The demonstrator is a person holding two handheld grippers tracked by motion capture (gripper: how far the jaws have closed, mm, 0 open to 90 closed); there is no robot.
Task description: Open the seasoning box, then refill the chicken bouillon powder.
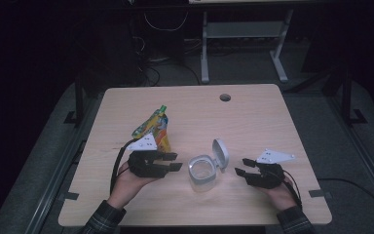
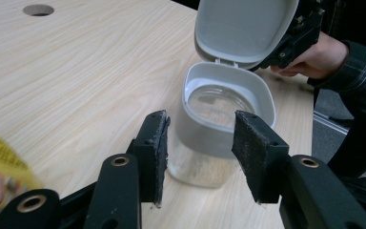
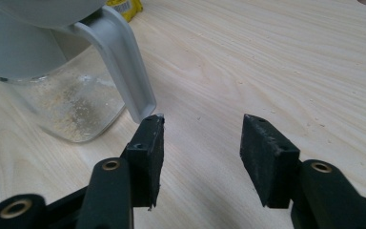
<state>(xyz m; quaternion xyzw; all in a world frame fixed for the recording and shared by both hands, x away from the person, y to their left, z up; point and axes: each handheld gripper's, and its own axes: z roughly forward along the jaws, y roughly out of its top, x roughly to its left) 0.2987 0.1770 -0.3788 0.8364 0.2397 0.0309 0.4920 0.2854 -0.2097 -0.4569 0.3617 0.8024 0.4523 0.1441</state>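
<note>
Both my claws, left [image 1: 174, 162] and right [image 1: 240, 166], stand open beside the lid-up jar [image 1: 202, 174]; next I judge I fetch the pouch [image 1: 153, 127]

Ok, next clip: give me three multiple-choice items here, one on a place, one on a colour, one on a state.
1. Where does the snack pouch lie?
A. beyond the left gripper
B. inside the jar
C. beside the right gripper

2. What colour is the jar lid?
A. red
B. light grey
C. green

3. The lid is:
A. shut
B. flipped open
C. lying flat on the table

Answers: 1 A, the pouch lies just behind that gripper; 2 B, both gripper views show pale grey; 3 B, it stands up on its hinge.
</note>
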